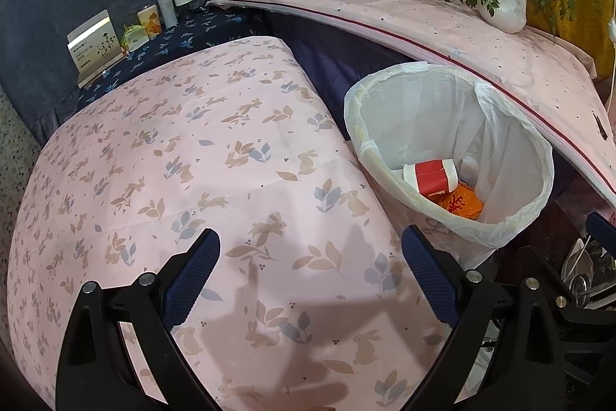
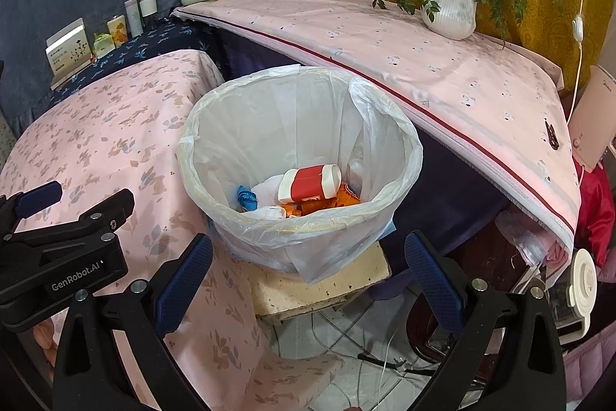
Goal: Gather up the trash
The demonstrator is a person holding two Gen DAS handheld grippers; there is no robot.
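Your left gripper [image 1: 310, 253] and right gripper [image 2: 308, 259] both have their jaws wide apart, holding nothing. The trash sits in the bin [image 2: 215, 103]: a red and white carton [image 2: 310, 182], orange wrappers [image 2: 313, 205] and a blue scrap [image 2: 246, 197]. It all looks light and crushable. The thin liner bag [image 2: 327, 257] looks soft and slippery, so pinch it at its folded rim.

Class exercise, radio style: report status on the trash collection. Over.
Left tongs open, empty, over the rabbit-print cloth. Right tongs open, empty, facing the lined bin. Red-and-white carton already inside. Nothing blocking.
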